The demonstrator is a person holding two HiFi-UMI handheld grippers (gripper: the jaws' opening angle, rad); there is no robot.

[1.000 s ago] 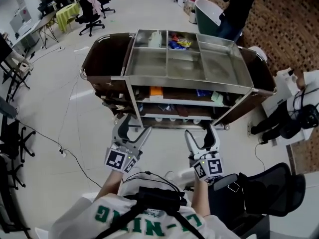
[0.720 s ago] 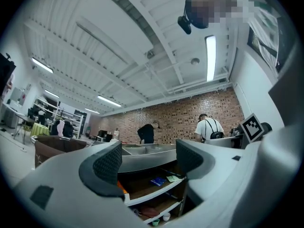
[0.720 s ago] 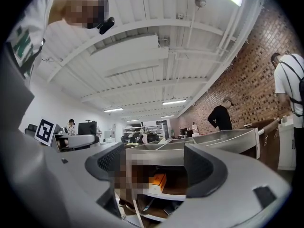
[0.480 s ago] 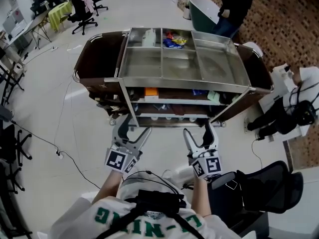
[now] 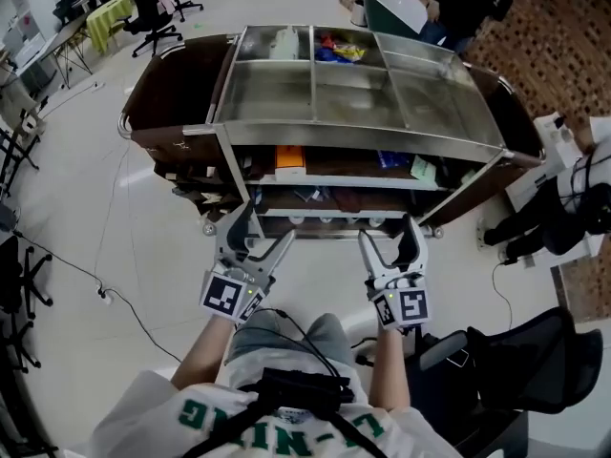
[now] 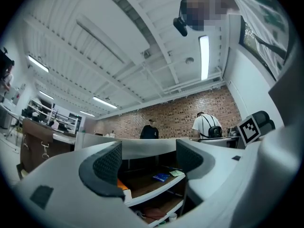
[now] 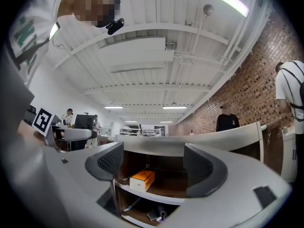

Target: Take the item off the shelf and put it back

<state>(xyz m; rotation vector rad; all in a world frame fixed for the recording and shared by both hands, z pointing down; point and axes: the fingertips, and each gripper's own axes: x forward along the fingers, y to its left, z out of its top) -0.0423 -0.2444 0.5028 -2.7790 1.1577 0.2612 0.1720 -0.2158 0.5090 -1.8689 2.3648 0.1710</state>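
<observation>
An orange-and-white box (image 5: 290,160) lies at the left of the middle shelf of a wheeled cart (image 5: 225,151). In the right gripper view the box (image 7: 142,179) shows between the jaws, some way off. A blue packet (image 5: 391,160) and a pale green one (image 5: 421,168) lie at the right of the same shelf. In the left gripper view the blue packet (image 6: 161,177) sits between the jaws. My left gripper (image 5: 260,235) and right gripper (image 5: 389,237) hover side by side in front of the cart's lower shelves. Both are open and hold nothing.
The steel top tray (image 5: 449,127) has several compartments, with a white bottle (image 5: 285,38) and snack packets (image 5: 339,48) at the back. A person in dark clothes (image 5: 468,3) stands behind the cart. A black office chair (image 5: 520,365) is at my right, and a cable (image 5: 124,284) trails on the floor at left.
Both grippers have sunk and drawn closer to the cart's front. The view has dropped with them, so the middle shelf and its box show more fully.
</observation>
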